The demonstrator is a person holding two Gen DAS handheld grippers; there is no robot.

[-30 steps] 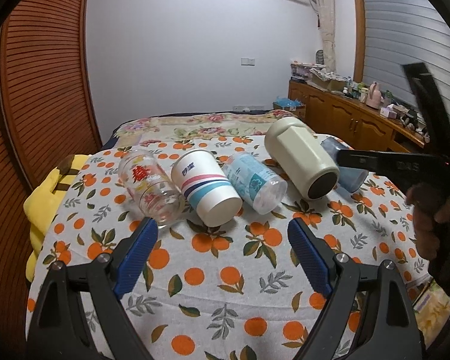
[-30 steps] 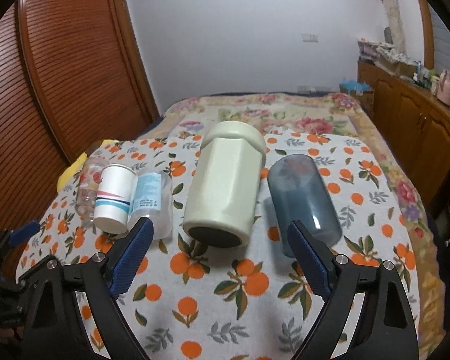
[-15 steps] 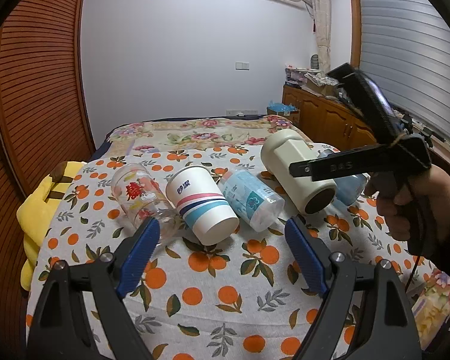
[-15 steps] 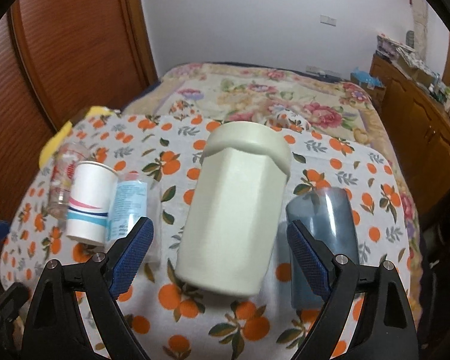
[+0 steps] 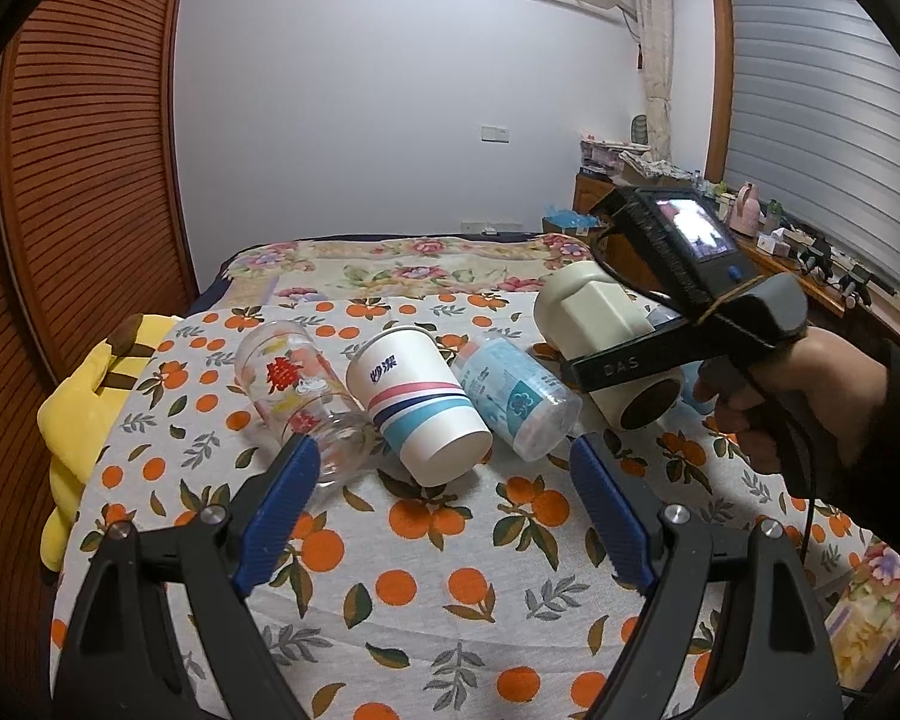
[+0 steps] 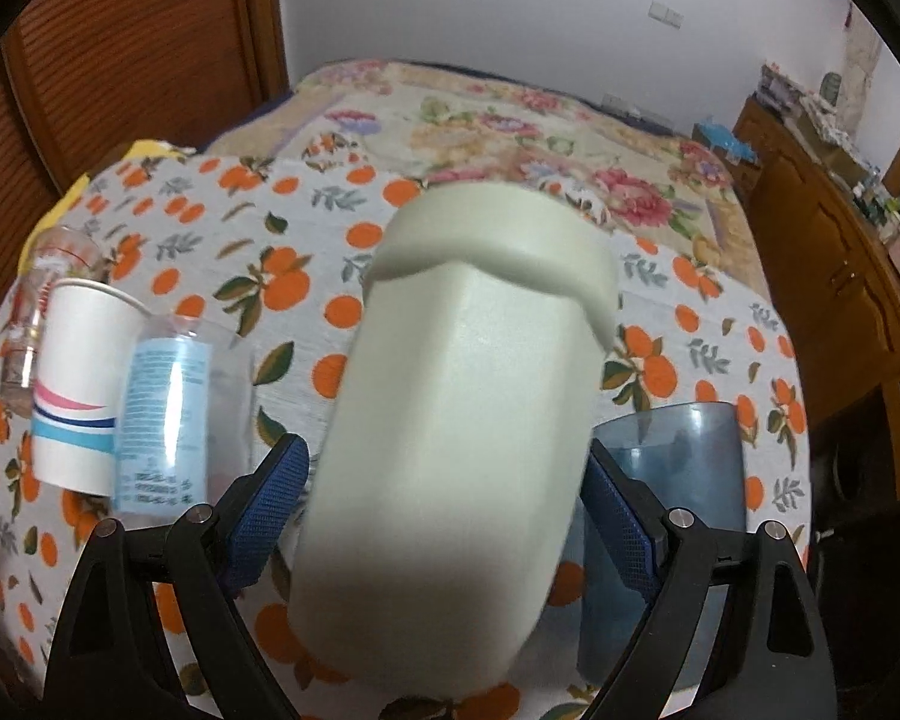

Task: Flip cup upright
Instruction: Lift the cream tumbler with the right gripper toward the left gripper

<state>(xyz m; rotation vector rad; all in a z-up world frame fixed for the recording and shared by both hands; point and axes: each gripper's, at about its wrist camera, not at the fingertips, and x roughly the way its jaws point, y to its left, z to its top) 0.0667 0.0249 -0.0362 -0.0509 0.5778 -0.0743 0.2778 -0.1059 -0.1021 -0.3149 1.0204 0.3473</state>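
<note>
Orange-print tablecloth (image 5: pixel 450 588): R gripper (image 6: pixel 444 516) has closed in since 1 s ago, jaws apart, now straddling cream cup (image 6: pixel 462 396); L gripper (image 5: pixel 444 510) idling, jaws apart; grasp looking imminent.

Left wrist view back, wide over cups, right wrist view close, sharing cream cup (image 5: pixel 606 354) (image 6: pixel 462 420)

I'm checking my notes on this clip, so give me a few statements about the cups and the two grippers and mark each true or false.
1. The cream cup lies on its side between the right gripper fingers. True.
2. The paper cup stands upright. False: it lies on its side.
3. The left gripper holds the glass. False: it is open, holding nothing.
4. A blue cup lies right of the cream cup. True.
5. The tablecloth is plain white. False: it has oranges printed on it.
</note>
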